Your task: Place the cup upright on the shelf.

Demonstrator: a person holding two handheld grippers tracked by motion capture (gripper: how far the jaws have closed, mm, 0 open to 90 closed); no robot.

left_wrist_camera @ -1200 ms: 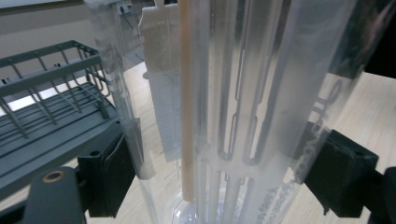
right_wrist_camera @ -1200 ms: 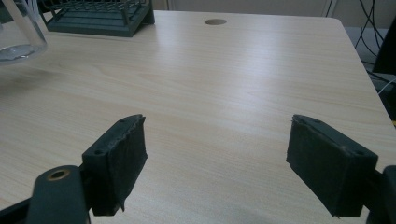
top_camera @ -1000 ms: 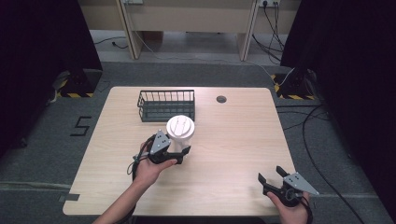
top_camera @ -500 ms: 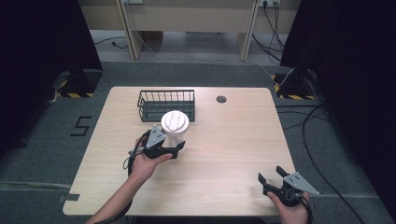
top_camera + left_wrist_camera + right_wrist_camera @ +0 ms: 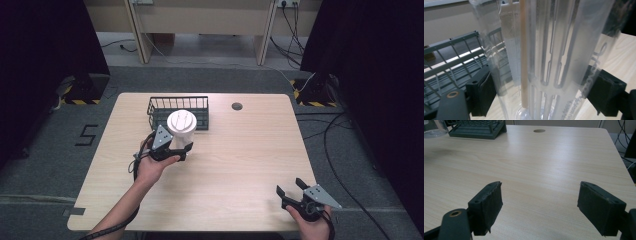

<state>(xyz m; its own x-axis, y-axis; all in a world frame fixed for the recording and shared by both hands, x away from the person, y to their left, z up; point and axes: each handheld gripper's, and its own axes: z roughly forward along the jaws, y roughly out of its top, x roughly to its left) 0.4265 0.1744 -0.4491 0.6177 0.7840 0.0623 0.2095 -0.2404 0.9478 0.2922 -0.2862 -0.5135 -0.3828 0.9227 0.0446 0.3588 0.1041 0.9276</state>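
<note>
Between the fingers of your left gripper (image 5: 184, 148) stands a clear plastic cup (image 5: 180, 129) with a white lid, held upright just in front of the black wire basket (image 5: 178, 110), towards the left half of the bench (image 5: 240, 150). From the left gripper view the cup's (image 5: 549, 60) see-through wall sits squarely between the two black pads, which press on it from either side; one pad (image 5: 484, 92) shows at the left, and the other is seen partly through the plastic at the right. Inside the cup you can make out white ribbed plastic and a pale straight stick running up its height. Faint lettering runs along the cup's wall on the right. Whether the cup's base touches the bench or hangs just above it cannot be told.

Behind the cup in that view, the basket's (image 5: 454, 57) wire side runs off to the left. In the high view your left hand (image 5: 152, 165) wraps the gripper's handle, with the grey three-cornered plate on top and the cable looping beside your wrist.

Your right gripper (image 5: 291, 189) is well apart from all this, at the near right corner of the bench, and its fingers (image 5: 486, 205) stand wide open over bare wood. A small round hole (image 5: 237, 106) sits in the bench near the far edge, to the right of the basket.
</note>
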